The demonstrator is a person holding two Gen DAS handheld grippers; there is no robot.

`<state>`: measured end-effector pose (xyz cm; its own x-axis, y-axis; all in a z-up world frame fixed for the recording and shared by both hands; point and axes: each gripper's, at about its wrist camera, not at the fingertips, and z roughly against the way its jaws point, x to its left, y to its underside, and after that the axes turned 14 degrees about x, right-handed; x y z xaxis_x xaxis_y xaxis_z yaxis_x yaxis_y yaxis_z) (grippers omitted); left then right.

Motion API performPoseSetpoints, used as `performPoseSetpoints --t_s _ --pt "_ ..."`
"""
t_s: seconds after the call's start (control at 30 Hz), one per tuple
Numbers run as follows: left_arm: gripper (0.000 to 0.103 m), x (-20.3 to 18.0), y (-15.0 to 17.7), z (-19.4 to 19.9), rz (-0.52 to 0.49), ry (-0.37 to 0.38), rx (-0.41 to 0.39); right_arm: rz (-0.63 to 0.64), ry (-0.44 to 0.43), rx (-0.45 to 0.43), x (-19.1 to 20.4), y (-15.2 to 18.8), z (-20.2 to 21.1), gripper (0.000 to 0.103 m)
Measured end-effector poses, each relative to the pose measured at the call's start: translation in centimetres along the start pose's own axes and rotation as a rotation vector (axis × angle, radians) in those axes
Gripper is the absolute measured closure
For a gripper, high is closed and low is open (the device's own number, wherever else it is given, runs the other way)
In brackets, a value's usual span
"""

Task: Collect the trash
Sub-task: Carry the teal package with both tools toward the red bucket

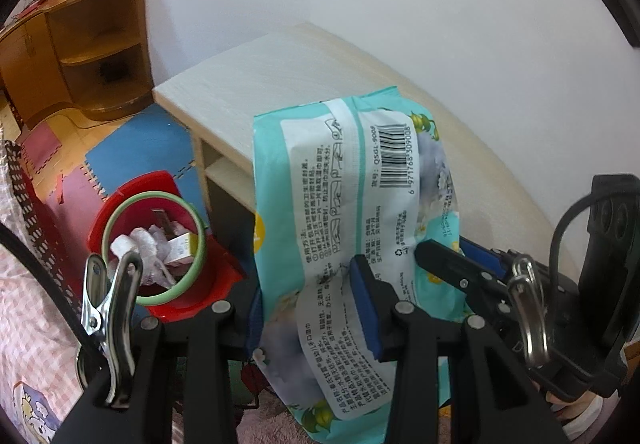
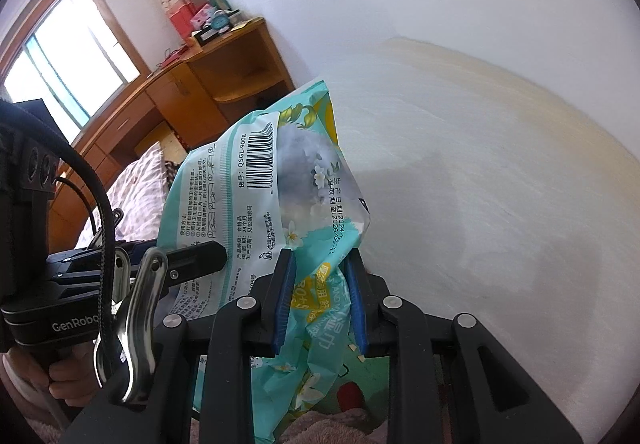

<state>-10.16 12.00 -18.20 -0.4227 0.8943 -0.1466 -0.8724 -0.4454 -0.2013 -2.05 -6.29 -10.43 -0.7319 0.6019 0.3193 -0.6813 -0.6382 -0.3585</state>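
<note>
A teal wet-wipe package (image 1: 344, 184) with a white label and barcode hangs above the edge of a pale wooden table (image 1: 300, 60). My left gripper (image 1: 310, 308) is shut on its lower part, blue pads on both sides. My right gripper (image 2: 320, 298) is shut on another part of the same package (image 2: 280, 180); one of its fingers (image 1: 444, 258) shows at the package's right side. A left gripper finger (image 2: 200, 258) lies against the label. On the floor to the lower left stands a red bin (image 1: 168, 300) with a green ring, holding crumpled tissue and a small carton (image 1: 180, 248).
A brown wooden cabinet (image 1: 80, 44) with boxes on top stands by the white wall. Blue and red foam mats (image 1: 140, 148) cover the floor around the bin. Pink checked bedding (image 1: 32, 304) lies at the left. The table top (image 2: 480, 164) spreads to the right; a window (image 2: 60, 56) is behind.
</note>
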Motion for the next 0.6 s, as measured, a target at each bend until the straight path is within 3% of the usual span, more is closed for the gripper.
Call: performPoseSetpoints --t_s 0.6 --pt "0.062 -2.2 3.8 -0.4 0.222 -0.051 -0.040 0.193 -0.076 0.095 6.3 -2.6 -4.4 0.076"
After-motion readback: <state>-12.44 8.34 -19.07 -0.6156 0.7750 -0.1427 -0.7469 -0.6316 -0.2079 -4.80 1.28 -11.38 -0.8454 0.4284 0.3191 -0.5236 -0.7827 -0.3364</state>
